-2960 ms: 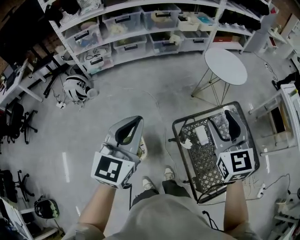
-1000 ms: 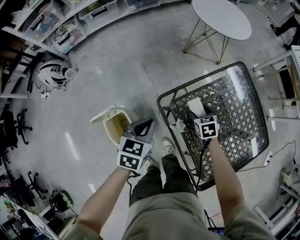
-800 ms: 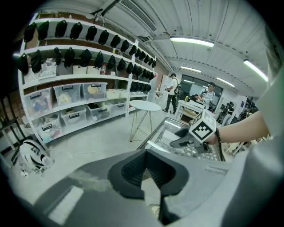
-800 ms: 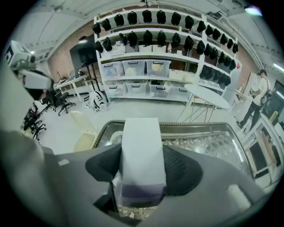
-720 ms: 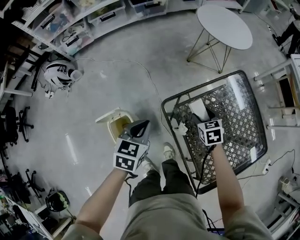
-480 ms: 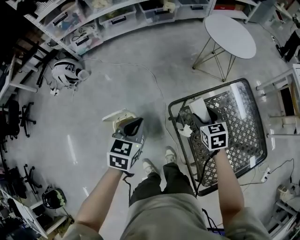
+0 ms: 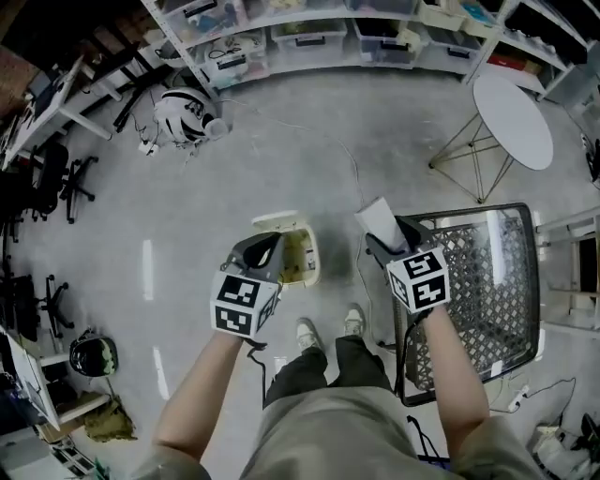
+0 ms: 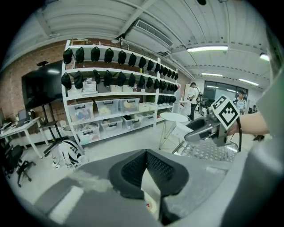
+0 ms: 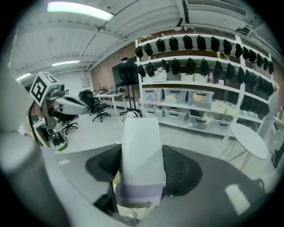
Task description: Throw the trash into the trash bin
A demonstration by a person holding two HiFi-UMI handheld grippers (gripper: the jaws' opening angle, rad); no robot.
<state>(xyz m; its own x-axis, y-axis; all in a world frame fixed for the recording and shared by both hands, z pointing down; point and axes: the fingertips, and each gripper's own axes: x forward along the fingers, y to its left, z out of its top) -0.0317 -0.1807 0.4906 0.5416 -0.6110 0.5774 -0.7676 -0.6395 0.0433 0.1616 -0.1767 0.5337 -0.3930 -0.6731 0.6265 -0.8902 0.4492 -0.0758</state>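
The black mesh table (image 7: 487, 281) is standing right of the open cream trash bin (image 7: 314, 258) on the floor, the left gripper (image 7: 264, 251) is hovering over the bin's left rim, jaws seemingly closed and empty, and the right gripper (image 9: 142, 170), jaws just tightened, is clamping a purple-banded white carton (image 9: 141, 146) between bin and table.

Grey concrete floor (image 7: 187, 234); storage shelves (image 7: 309, 28); round white table (image 7: 513, 122)

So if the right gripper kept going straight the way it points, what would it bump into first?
Probably the bare floor, short of the shelves, though depth is unclear. The white box in the right gripper would touch first.
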